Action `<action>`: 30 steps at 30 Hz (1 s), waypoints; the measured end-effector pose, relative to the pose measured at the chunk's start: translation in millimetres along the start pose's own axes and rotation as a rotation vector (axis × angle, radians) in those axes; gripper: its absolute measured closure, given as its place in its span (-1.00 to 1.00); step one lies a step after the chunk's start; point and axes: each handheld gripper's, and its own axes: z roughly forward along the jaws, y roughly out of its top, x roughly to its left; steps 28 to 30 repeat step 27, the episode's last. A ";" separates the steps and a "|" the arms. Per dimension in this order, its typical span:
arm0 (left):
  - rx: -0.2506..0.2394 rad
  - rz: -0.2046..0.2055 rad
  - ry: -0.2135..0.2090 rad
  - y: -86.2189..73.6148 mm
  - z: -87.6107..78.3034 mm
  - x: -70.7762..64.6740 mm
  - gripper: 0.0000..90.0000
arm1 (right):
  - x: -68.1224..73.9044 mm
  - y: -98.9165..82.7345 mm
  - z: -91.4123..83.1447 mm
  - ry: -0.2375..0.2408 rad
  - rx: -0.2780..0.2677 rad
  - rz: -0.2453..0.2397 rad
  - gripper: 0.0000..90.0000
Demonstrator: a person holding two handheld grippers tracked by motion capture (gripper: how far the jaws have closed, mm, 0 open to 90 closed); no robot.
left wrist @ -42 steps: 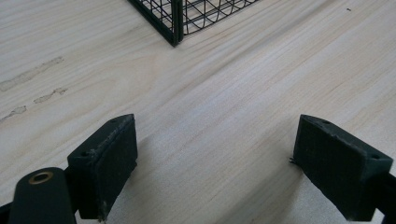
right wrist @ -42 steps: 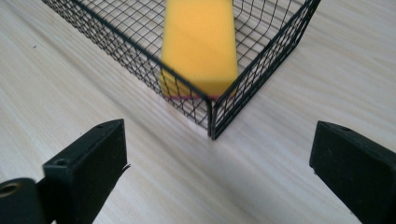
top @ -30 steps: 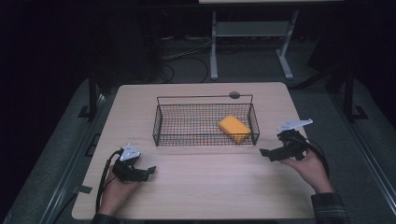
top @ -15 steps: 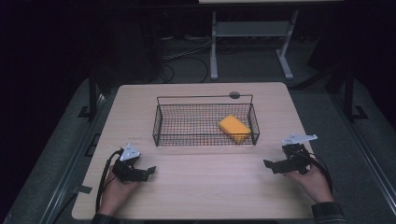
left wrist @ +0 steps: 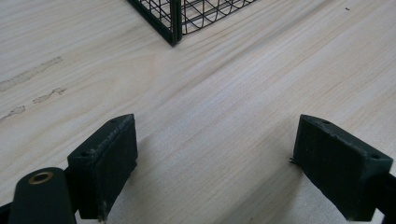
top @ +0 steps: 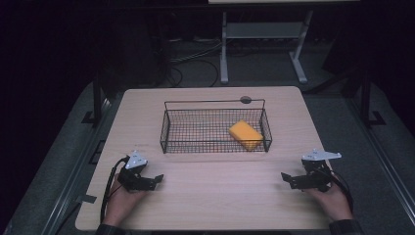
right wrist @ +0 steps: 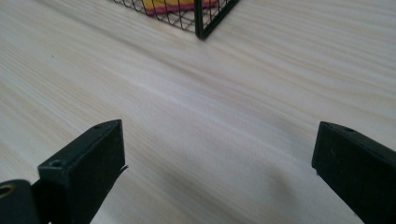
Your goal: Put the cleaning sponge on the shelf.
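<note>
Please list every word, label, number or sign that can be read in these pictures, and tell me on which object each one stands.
None: no readable text stands on anything here.
The wire basket, the yellow sponge inside it, the wooden table, the left gripper and the right gripper carry no visible lettering.
Pale smudges on the tabletop are stains, not writing.

The desk (top: 205, 205) is evenly lit from above while the room around it, from 9 through 12 to 3 o'clock, sinks into near black. In both gripper views the wood is bright, soft shadows pool between the jaws, and the near jaws are slightly blurred.
</note>
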 end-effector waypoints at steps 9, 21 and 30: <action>0.000 0.001 0.000 -0.1 0.0 -0.1 -0.71 | 1.5 -16.4 3.3 -0.040 0.012 -0.003 -0.95; 0.000 0.000 0.000 -0.2 -0.1 -0.2 -0.71 | 1.9 -22.1 8.6 -0.046 0.015 -0.011 -0.96; 0.000 0.000 0.000 -0.2 -0.1 -0.2 -0.71 | 1.8 -22.1 8.7 -0.046 0.014 -0.011 -0.96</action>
